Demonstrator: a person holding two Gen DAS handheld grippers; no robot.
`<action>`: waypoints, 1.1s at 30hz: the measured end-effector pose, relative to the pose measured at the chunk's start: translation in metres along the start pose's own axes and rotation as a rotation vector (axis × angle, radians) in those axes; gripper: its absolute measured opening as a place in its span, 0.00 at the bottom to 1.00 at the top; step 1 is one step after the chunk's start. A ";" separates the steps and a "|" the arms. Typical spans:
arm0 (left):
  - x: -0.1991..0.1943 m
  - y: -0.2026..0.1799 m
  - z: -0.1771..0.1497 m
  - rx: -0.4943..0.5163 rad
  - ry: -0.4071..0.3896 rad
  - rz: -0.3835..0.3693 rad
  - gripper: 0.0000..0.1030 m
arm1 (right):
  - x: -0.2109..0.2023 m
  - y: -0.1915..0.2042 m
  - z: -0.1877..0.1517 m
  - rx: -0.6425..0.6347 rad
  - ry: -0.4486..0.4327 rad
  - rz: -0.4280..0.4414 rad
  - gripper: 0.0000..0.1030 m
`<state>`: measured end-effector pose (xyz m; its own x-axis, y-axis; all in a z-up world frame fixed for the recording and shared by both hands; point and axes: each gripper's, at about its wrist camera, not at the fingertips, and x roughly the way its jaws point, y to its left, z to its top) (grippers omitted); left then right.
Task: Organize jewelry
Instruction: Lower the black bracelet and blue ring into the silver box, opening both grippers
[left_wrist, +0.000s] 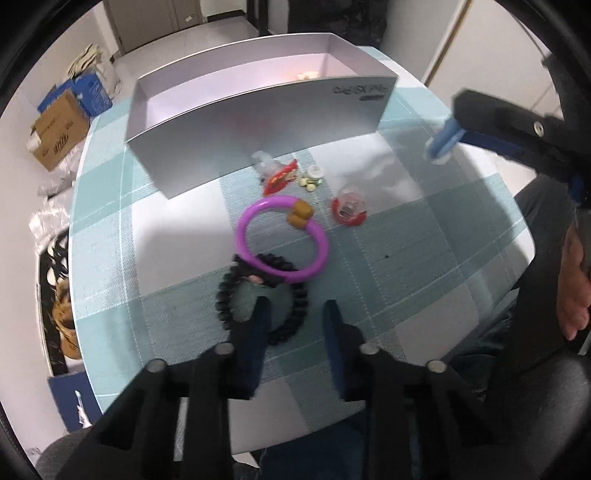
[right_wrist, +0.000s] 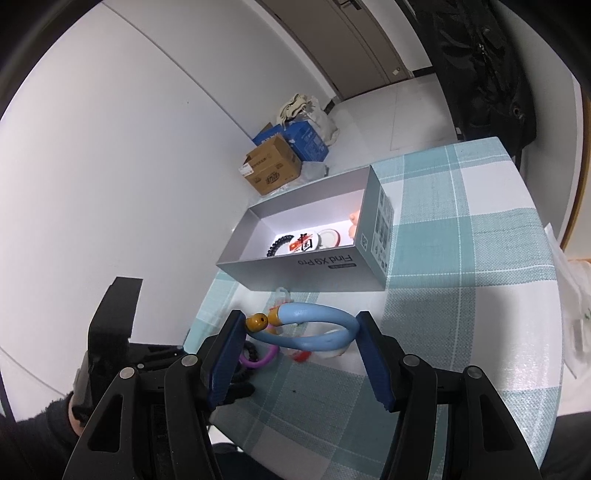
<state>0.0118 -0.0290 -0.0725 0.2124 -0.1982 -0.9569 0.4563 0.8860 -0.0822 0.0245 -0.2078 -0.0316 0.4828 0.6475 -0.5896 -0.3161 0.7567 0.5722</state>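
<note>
Blue bangle (right_wrist: 314, 326) — amber-beaded, open-ended — pinched in the right gripper (right_wrist: 301, 354); left gripper (left_wrist: 295, 314) spread, empty.

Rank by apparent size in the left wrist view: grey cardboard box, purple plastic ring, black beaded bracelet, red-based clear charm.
1. Grey cardboard box
2-3. Purple plastic ring and black beaded bracelet: look alike; the bracelet is partly hidden.
4. Red-based clear charm

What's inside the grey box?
Inside the grey box lie a black coil bracelet, a red-and-white piece, a white ring and something peach. The near wall hides anything below it.
</note>
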 end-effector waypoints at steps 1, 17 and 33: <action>-0.001 0.004 -0.001 -0.004 0.003 -0.003 0.05 | -0.001 0.000 0.000 0.000 -0.002 0.001 0.58; -0.063 0.045 -0.023 -0.232 -0.203 -0.203 0.05 | -0.005 0.009 0.005 -0.013 -0.038 0.051 0.58; -0.091 0.074 0.074 -0.179 -0.453 -0.329 0.05 | 0.002 0.024 0.082 -0.035 -0.107 0.123 0.58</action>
<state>0.0900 0.0234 0.0286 0.4504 -0.5991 -0.6619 0.4161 0.7968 -0.4381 0.0851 -0.1961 0.0277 0.5224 0.7233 -0.4515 -0.4051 0.6765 0.6151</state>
